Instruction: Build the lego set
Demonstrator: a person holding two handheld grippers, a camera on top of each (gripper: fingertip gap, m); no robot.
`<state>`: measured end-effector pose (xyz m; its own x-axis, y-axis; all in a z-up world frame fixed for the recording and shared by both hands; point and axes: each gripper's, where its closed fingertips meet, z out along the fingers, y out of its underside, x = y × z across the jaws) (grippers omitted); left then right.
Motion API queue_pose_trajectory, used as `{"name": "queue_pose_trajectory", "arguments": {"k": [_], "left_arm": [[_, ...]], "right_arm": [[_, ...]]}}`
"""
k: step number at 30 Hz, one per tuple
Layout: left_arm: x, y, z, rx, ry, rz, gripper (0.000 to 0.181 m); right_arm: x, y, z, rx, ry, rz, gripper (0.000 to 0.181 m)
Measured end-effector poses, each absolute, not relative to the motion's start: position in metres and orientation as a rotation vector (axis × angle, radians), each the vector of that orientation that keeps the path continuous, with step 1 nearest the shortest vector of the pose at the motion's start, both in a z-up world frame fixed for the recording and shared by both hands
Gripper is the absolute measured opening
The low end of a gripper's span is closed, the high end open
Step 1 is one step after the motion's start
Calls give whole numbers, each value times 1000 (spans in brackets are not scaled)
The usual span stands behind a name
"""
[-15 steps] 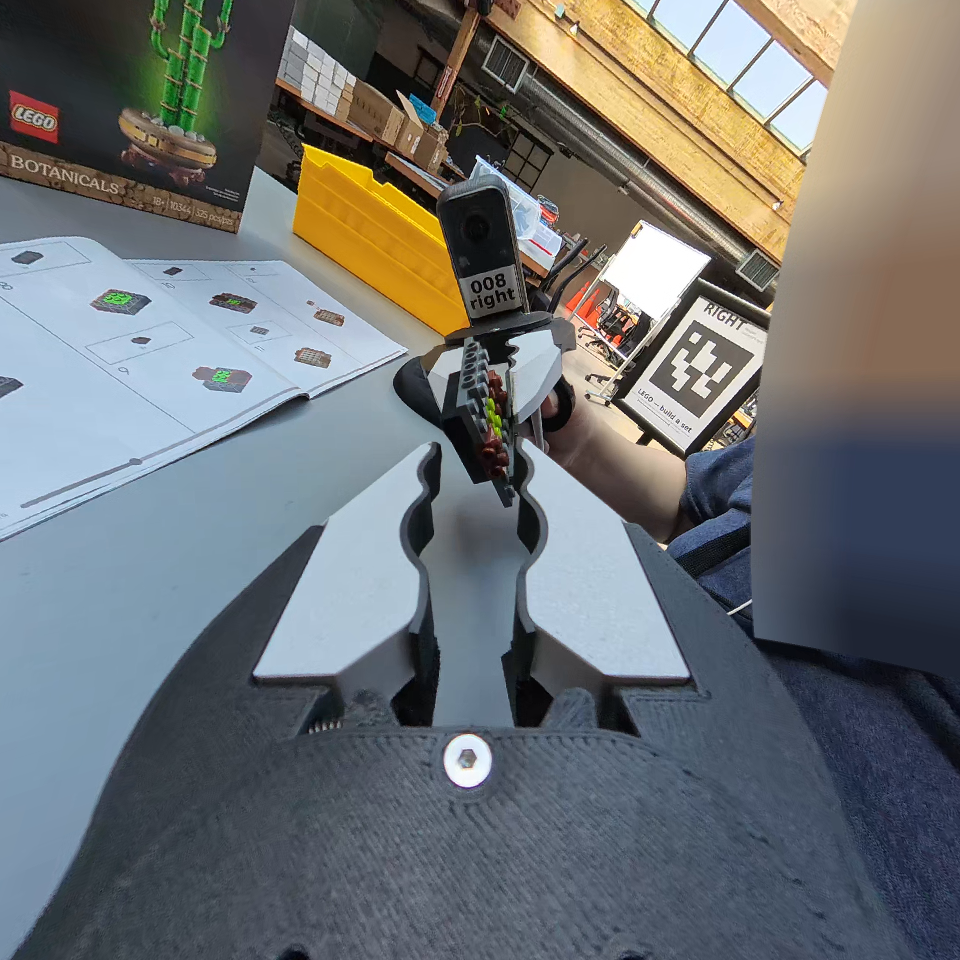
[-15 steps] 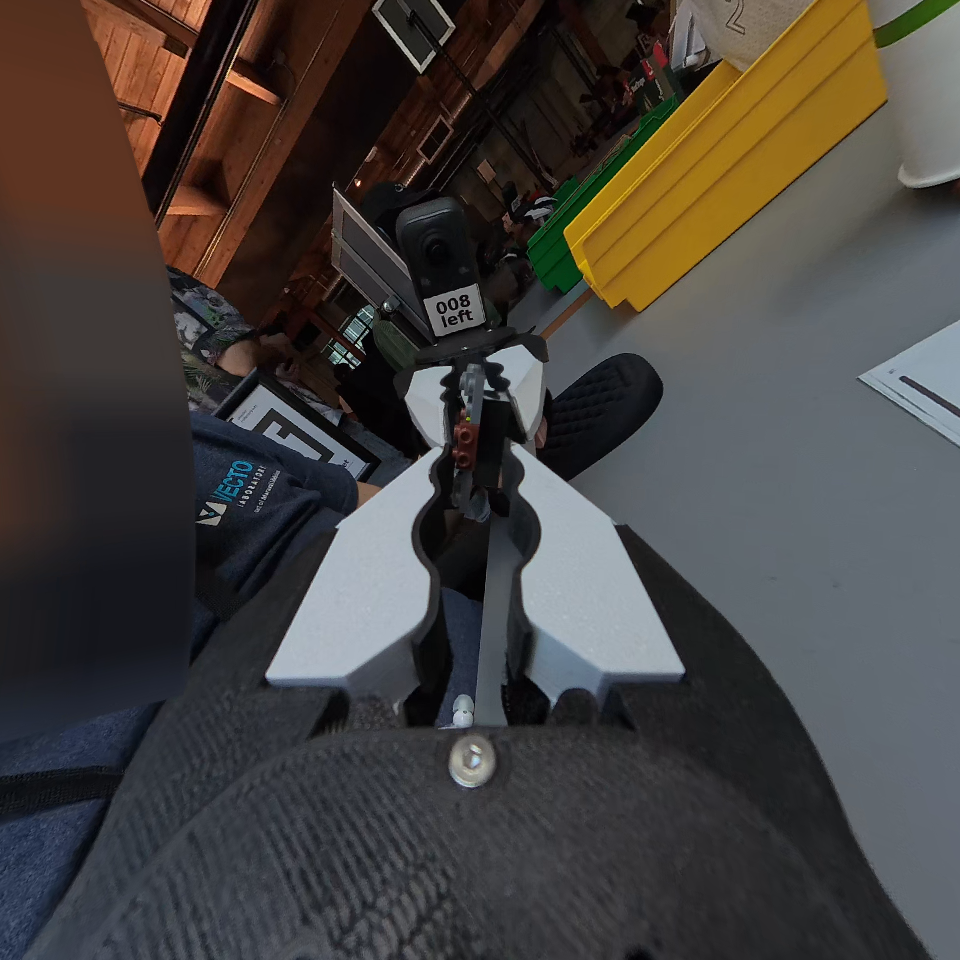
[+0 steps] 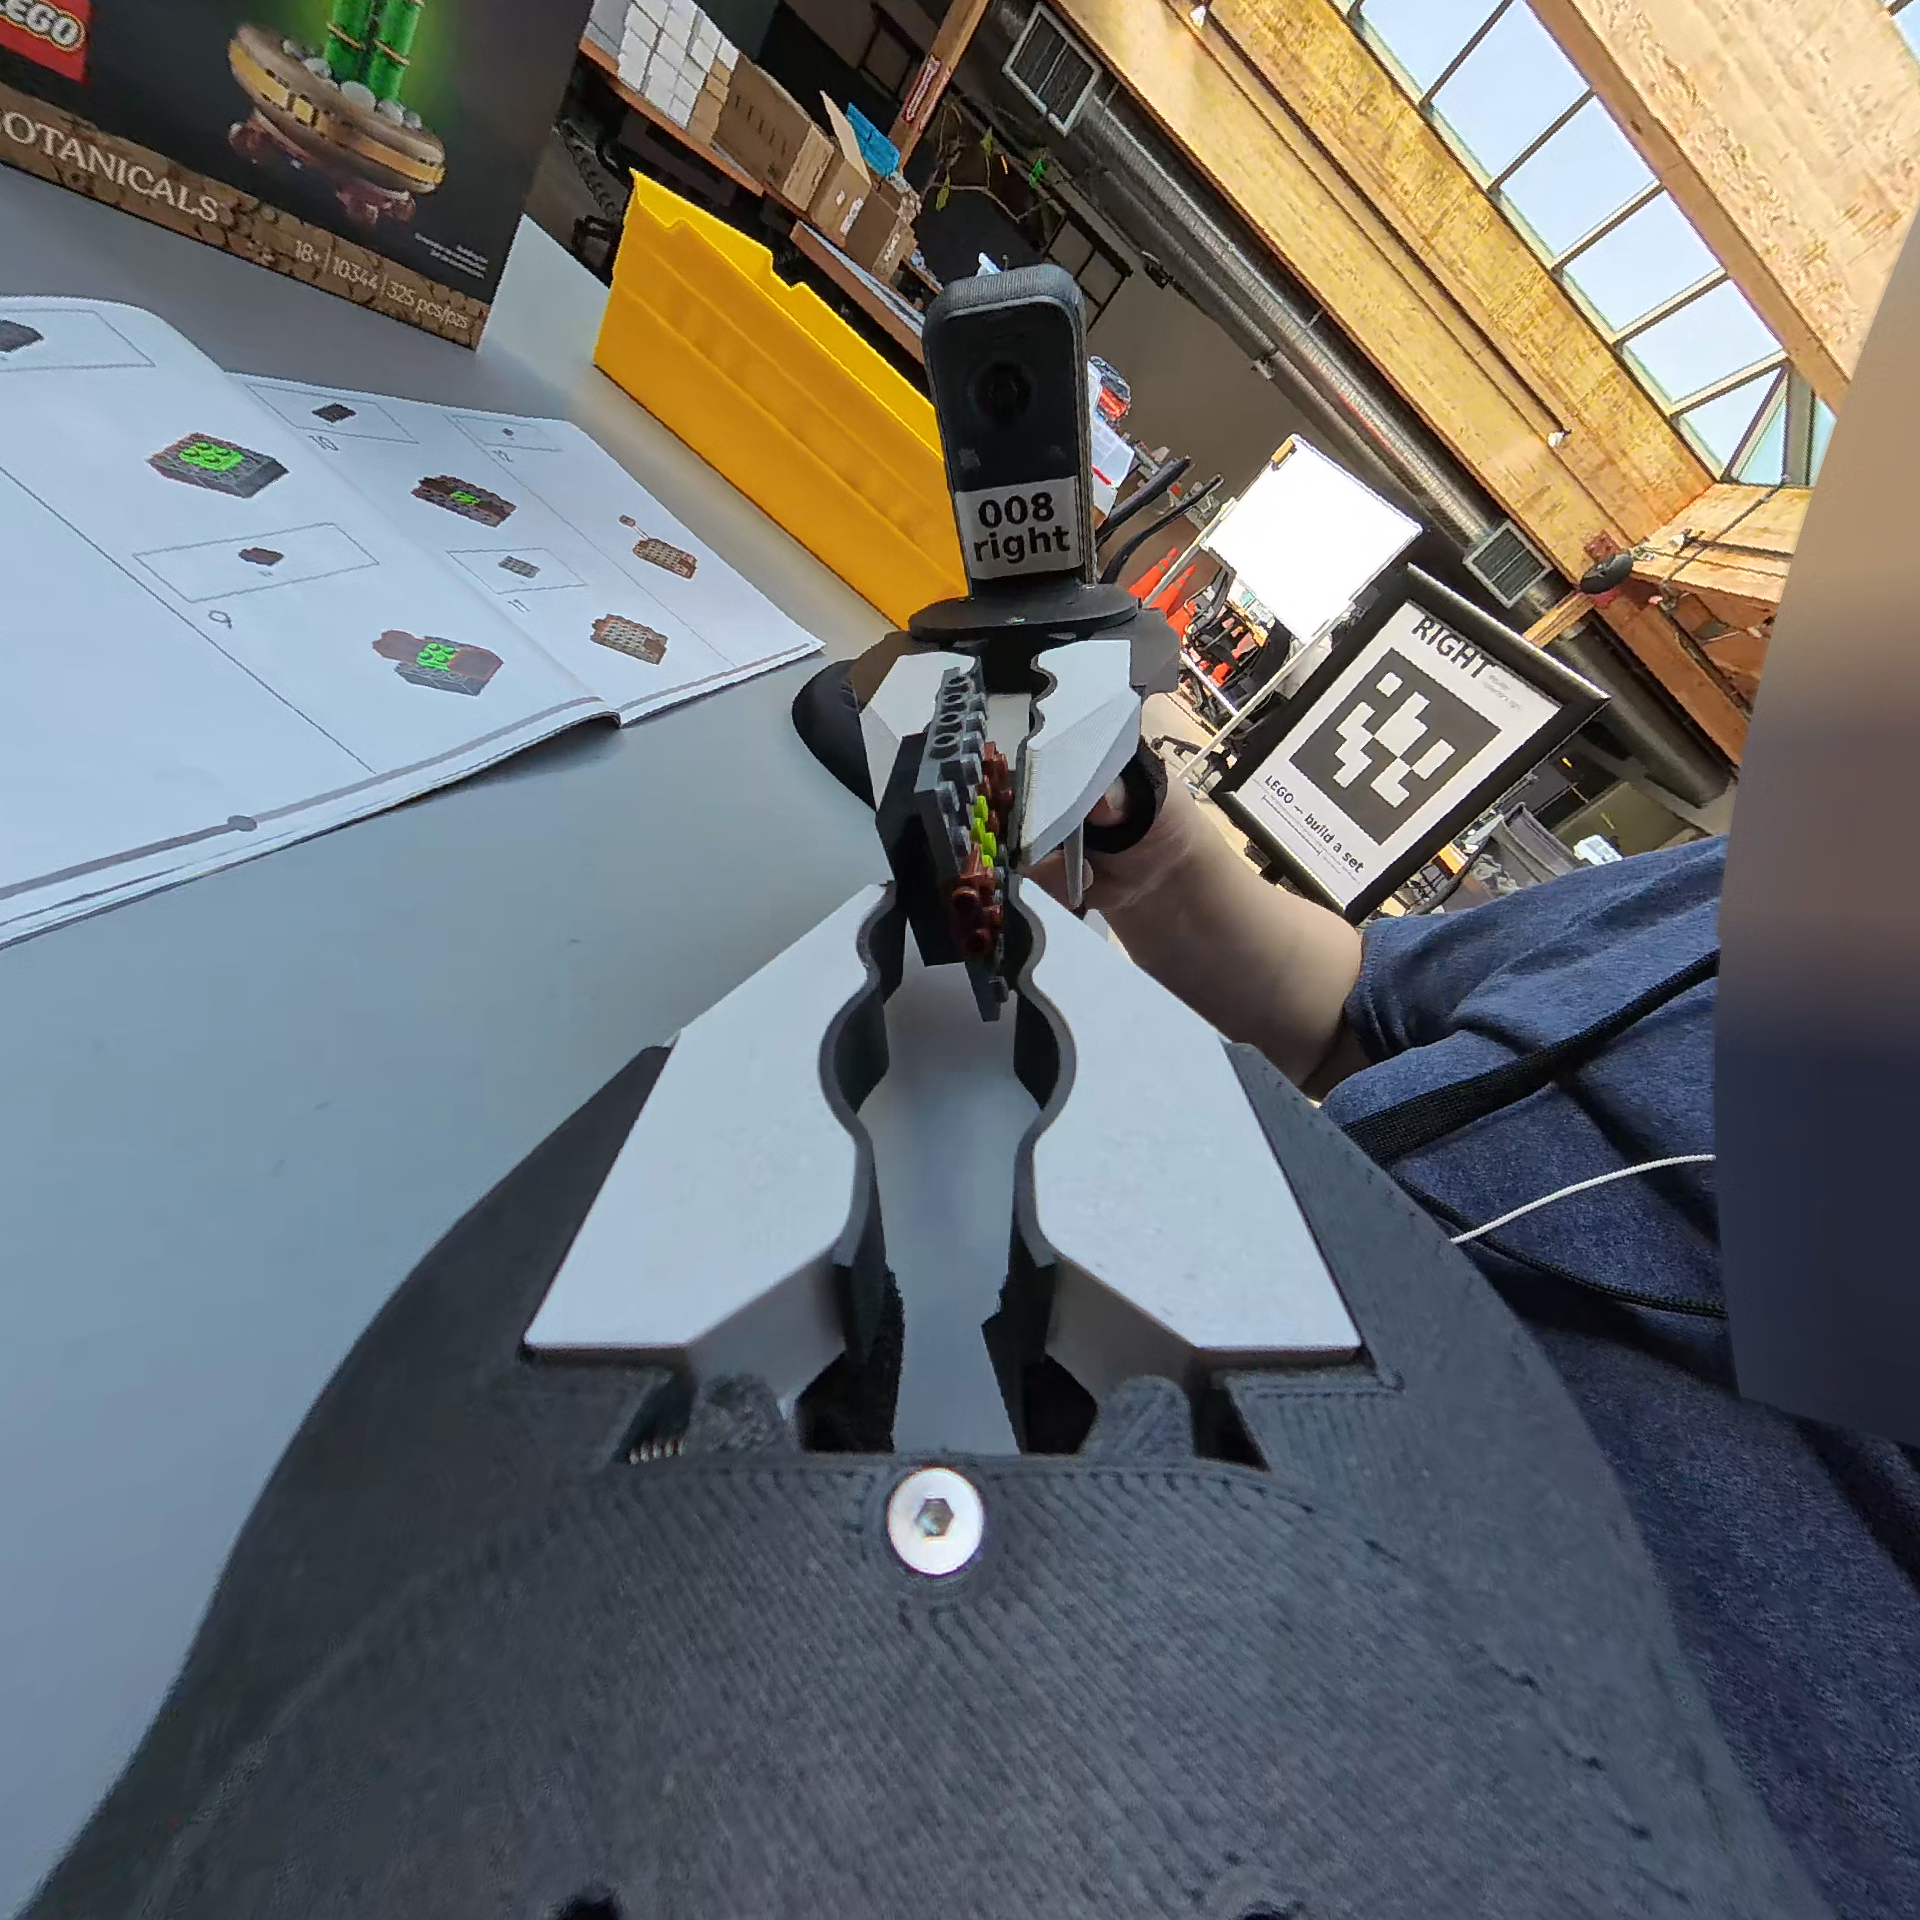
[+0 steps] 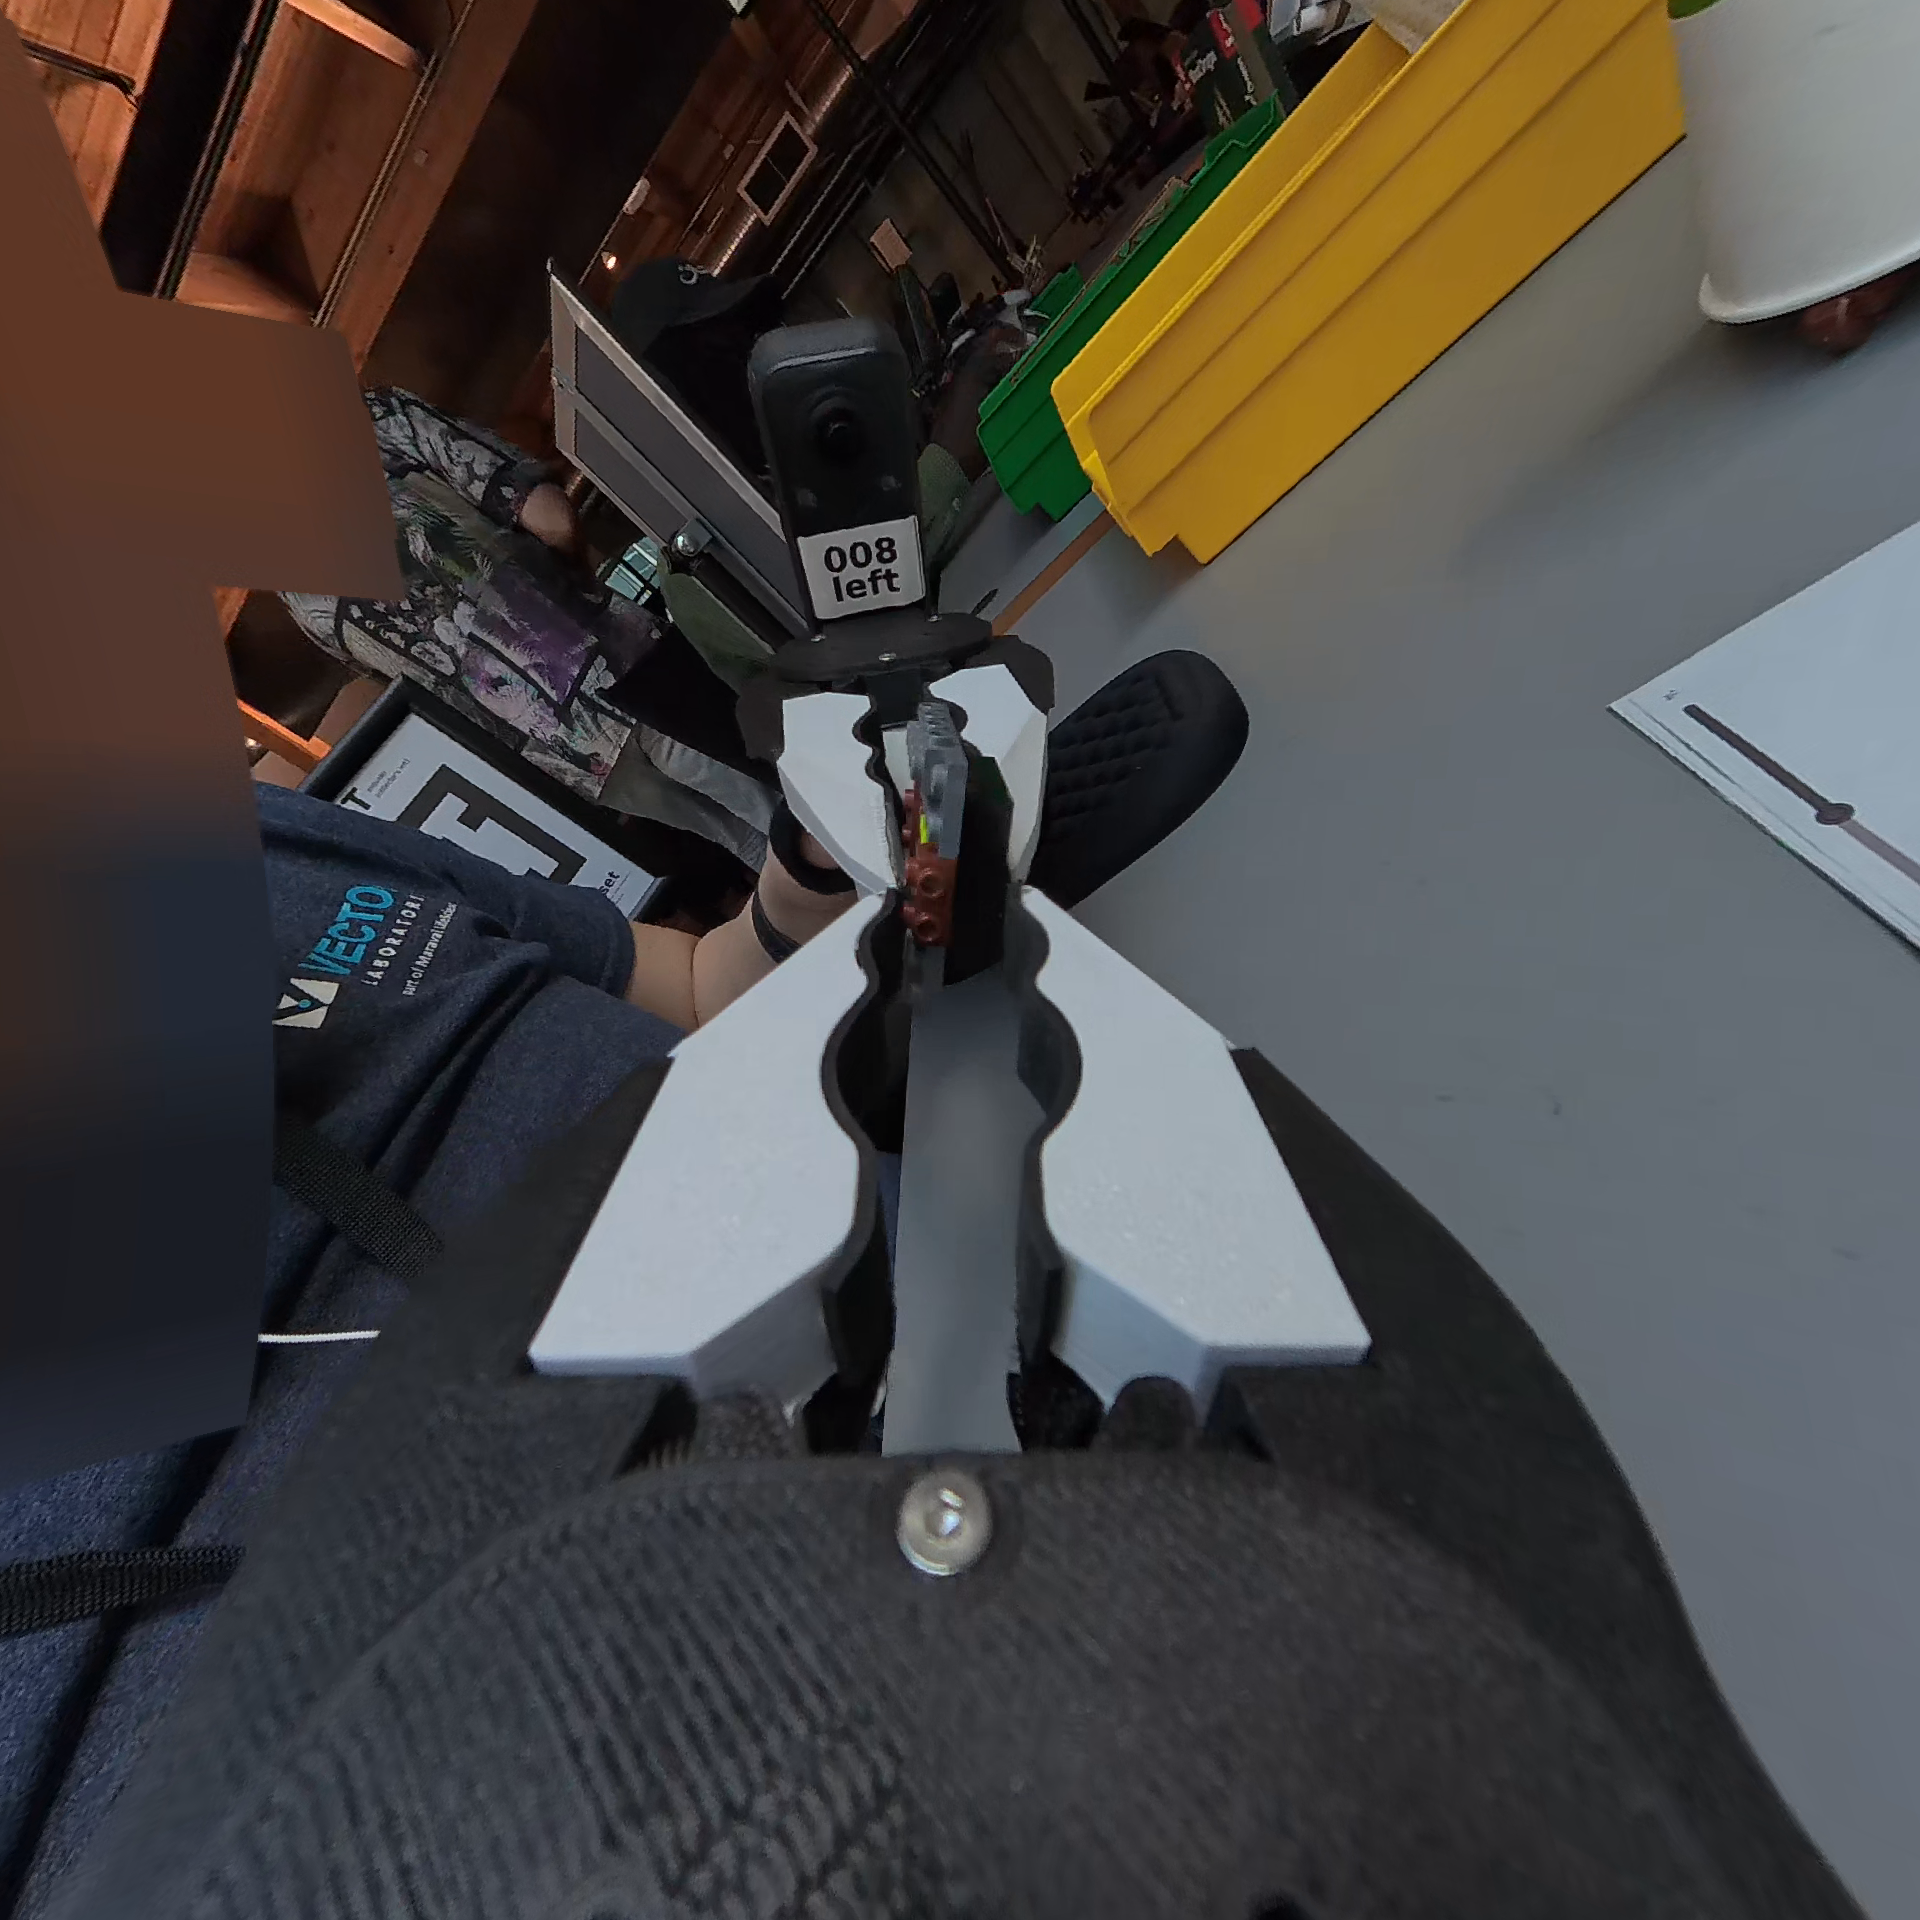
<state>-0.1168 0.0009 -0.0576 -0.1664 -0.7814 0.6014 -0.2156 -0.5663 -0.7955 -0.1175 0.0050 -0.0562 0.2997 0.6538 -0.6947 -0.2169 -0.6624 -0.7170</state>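
Note:
A small lego assembly, made of a dark grey plate with reddish-brown and lime-green pieces, is held on edge above the grey table. My left gripper closes on its near end. My right gripper faces it and clamps the far end. In the right wrist view the assembly sits between my right gripper's fingertips, and the left gripper holds it from the other side. The two grippers are tip to tip.
An open instruction booklet lies to the left, with the lego box behind it and a yellow bin beside it. A framed marker sign and a person in a navy shirt are at the right. A green bin and a white pot stand farther off. The tips of both grippers are at nearly the same place.
The two grippers have come closer together. The assembly now sits deeper between the left gripper's fingertips.

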Motion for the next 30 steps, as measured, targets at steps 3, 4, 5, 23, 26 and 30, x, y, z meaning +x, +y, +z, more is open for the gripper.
{"name": "queue_pose_trajectory", "arguments": {"k": [3, 4, 5, 23, 26, 30], "left_arm": [[-116, 1, -59, -1691, 1140, -1762, 16], [-115, 0, -60, -1696, 1141, -1761, 16], [-115, 0, -61, -1701, 1140, -1760, 16], [-120, 3, -56, -1665, 1069, -1880, 19], [-127, 7, -56, -1640, 1103, -1844, 25], [-130, 4, -65, -1656, 1226, -1728, 27]], "right_arm": [[-118, 6, -60, -1845, -410, 1424, 22], [-118, 5, -60, -1854, -420, 1422, 23], [-119, 5, -62, -1863, -431, 1420, 23], [-127, 0, -69, -1907, -395, 1568, 17], [-125, 0, -70, -1911, -399, 1550, 17], [-126, -1, -72, -1927, -420, 1521, 17]]}}
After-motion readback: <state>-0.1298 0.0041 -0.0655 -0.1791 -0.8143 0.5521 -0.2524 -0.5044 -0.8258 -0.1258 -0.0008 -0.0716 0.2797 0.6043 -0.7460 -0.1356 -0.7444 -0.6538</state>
